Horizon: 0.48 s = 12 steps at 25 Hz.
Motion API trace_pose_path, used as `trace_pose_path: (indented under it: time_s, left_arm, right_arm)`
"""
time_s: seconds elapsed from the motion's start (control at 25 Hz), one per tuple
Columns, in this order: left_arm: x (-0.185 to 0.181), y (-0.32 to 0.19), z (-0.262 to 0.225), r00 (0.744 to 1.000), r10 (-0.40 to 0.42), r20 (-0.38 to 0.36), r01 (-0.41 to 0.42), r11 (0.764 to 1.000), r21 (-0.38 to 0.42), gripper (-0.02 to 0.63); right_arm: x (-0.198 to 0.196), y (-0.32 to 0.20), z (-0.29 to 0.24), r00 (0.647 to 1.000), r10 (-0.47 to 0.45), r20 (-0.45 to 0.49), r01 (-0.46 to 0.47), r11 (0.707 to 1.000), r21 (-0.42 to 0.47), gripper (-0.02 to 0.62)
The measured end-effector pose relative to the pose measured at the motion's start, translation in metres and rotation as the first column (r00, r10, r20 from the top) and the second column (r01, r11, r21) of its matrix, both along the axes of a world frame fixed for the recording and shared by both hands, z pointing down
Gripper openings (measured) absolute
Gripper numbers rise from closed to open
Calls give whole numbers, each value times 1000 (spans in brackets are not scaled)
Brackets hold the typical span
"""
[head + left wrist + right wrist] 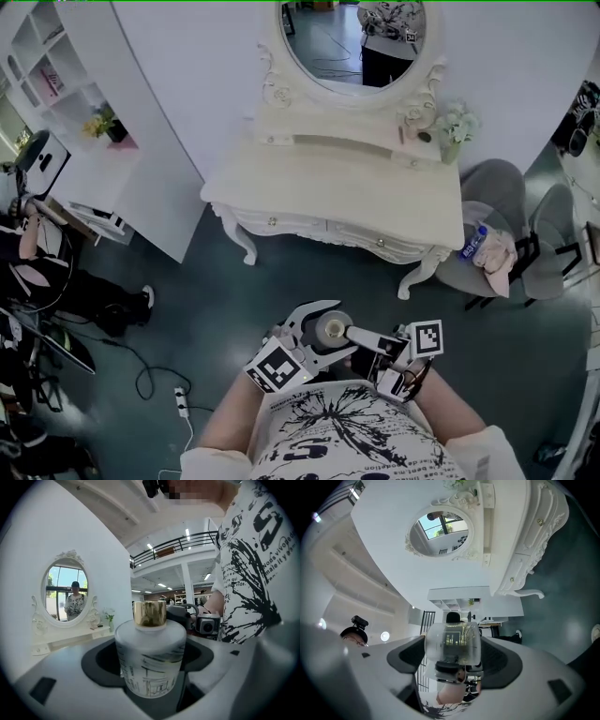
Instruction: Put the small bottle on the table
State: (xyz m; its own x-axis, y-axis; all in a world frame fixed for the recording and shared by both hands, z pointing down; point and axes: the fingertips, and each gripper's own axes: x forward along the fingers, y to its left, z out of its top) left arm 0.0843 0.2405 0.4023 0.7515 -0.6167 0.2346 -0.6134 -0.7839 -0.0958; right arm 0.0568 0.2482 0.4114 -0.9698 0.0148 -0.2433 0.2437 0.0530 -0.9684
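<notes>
The small bottle (pixel 330 330), frosted white with line drawings and a gold cap, is held upright close to my chest. My left gripper (pixel 341 330) curves its white jaws round the body and is shut on it; the left gripper view shows the bottle (pixel 150 658) seated deep between the dark pads of the left gripper (pixel 150 672). From the right, my right gripper (pixel 352 334) reaches in, one finger over the cap. In the right gripper view the bottle (pixel 452 644) fills the gap of the right gripper (pixel 454 658), both pads touching it. The white dressing table (pixel 328 178) stands ahead.
An oval mirror (pixel 352 42) tops the table, with flowers (pixel 455 127) at its back right corner. A grey chair (pixel 506 216) holding a pink cloth (pixel 497 258) stands right. A white shelf unit (pixel 84 122) is at the left; a power strip (pixel 180 403) lies on the floor.
</notes>
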Motion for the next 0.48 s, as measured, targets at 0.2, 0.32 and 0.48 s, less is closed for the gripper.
trace_pose_path:
  time_s: [0.2,0.32,0.48]
  left_arm:
    - [-51,-25,2,1000,23,-6,-23,1000,-4,351]
    - [-71,-42,6,1000,17,-16,-17,1000,-10,351]
    - [-93,-72,11,1000,0,-19,-1,1000,-14,351]
  right_arm:
    - [-51,-26,1,1000,24,-3,-24,1000,3,368]
    - [-72,-43,5,1000,20,-13,-20,1000,-6,368]
    - [-93,-72,11,1000,4,-22,-4,1000,-6,368]
